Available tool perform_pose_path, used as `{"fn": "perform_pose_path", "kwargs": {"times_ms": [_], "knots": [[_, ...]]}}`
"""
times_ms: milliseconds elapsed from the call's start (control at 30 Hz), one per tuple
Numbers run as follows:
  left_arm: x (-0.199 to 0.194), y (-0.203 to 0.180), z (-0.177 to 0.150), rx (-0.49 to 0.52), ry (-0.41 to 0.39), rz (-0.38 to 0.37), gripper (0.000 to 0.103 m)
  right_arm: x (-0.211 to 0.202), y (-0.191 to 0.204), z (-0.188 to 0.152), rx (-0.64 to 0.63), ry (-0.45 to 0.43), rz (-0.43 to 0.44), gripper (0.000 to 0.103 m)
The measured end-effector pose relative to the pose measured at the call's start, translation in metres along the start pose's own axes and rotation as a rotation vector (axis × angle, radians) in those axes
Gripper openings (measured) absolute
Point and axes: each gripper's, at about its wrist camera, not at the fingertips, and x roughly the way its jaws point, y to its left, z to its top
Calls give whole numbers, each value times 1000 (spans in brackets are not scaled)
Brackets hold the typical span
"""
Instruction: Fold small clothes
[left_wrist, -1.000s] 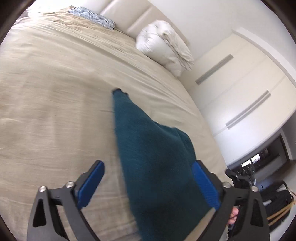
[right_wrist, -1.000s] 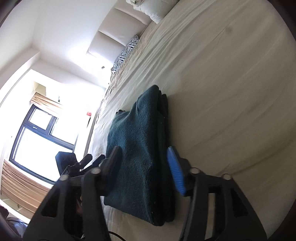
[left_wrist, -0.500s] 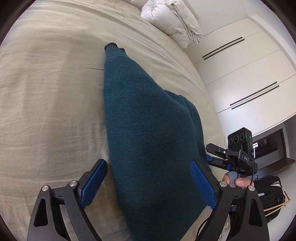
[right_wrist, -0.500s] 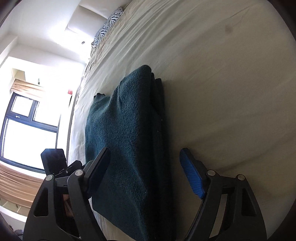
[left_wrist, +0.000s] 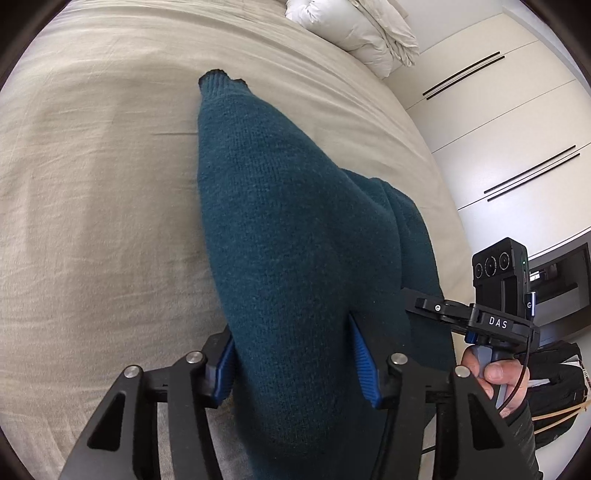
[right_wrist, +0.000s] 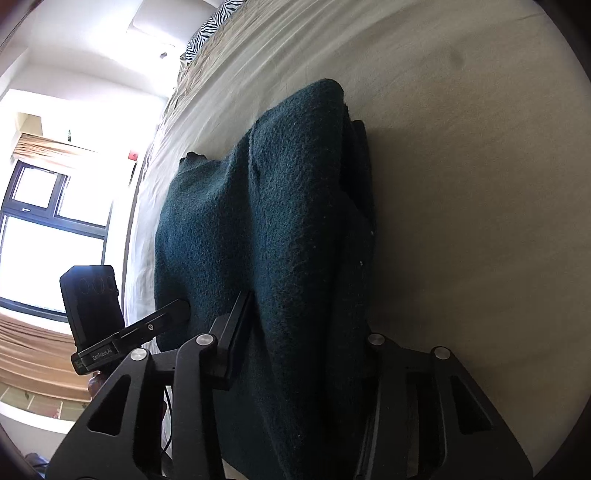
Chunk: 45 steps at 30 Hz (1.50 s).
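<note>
Left wrist view shows a big tan bed (left_wrist: 92, 221) with a dark teal sweater (left_wrist: 295, 258) lying long in the middle, its far cuff pointing at the white pillows (left_wrist: 362, 33) far away. A moment ago both claws were wide open over the sweater, and now the left gripper (left_wrist: 295, 363) and the right gripper (right_wrist: 295, 350) have closed and pinch its near end. I think the next fold can start now.
</note>
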Motion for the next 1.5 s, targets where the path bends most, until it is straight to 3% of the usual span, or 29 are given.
{"fn": "perform_pose_path", "kwargs": {"times_ms": [200, 400, 533, 700, 967, 1233, 1500], "knots": [[-8, -24, 2, 48, -21, 58, 41, 0, 45, -13, -133, -60, -211, 24], [-62, -35, -20, 103, -73, 118, 40, -9, 106, -48, -265, -111, -347, 22], [-110, -30, -51, 133, -105, 155, 40, -18, 148, -83, -314, -146, -302, 22], [-160, -7, -97, 121, -125, 195, 41, -8, 191, -133, -366, -127, -238, 22], [-195, 47, -147, 47, -138, 228, 40, 35, 233, -202, -391, -77, -177, 22], [-204, 68, -167, 22, -142, 244, 40, 68, 253, -217, -382, -46, -156, 22], [-190, 98, -179, 2, -135, 213, 43, 89, 228, -215, -330, -19, -143, 22]]}}
